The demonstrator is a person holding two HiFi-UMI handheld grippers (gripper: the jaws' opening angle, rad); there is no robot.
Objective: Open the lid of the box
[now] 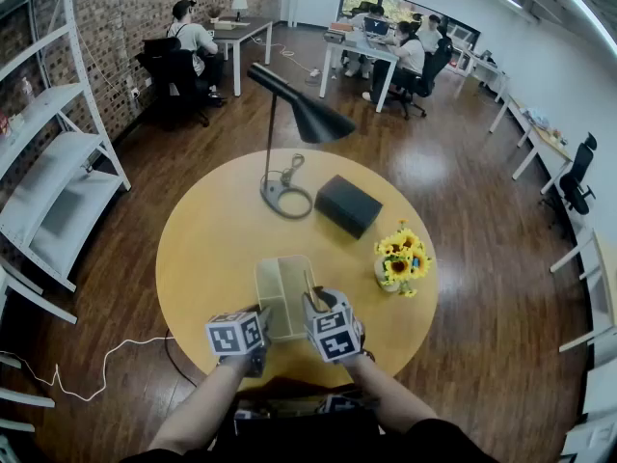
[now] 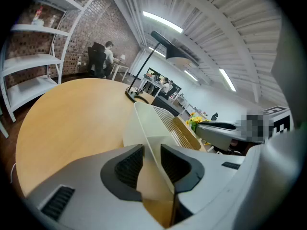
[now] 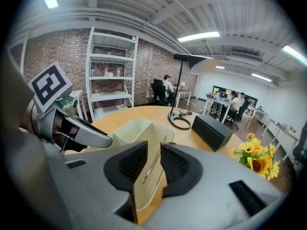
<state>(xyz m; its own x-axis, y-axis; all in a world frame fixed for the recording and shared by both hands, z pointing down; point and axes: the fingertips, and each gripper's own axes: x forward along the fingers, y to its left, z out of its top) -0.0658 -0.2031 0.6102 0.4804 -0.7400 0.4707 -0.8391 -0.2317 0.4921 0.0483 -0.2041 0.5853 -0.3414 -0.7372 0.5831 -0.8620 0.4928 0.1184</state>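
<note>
Head view shows the round table point(image 1: 198, 234) with the pale box point(image 1: 278, 295) near its front edge, straight before the person; the box has dividers inside and lies open to the camera; its clear lid point(image 1: 313, 295) stands nearly on edge along the box's right side. The left gripper point(image 2: 152, 163) is pinched on the box's left wall point(image 2: 149, 128), pads on either face, and seems to steady it; the right gripper point(image 3: 154, 163) is clamped on the thin lid point(image 3: 148, 178), near the lid's free edge. I judge the opening well along: the lid is raised but not laid back. The next move probably calls for swinging the lid on outward to the right in an arc about its hinge side, while the left hold keeps the box from sliding or tipping; a hard pull could lift the light box.

Farther back stand a black desk lamp point(image 1: 294, 114), with its cord coiled on the base, a black case point(image 1: 347, 204) just beside it, and a pot of sunflowers point(image 1: 400, 258) to the right; the flowers are nearest the lid's path, though apart from it.
</note>
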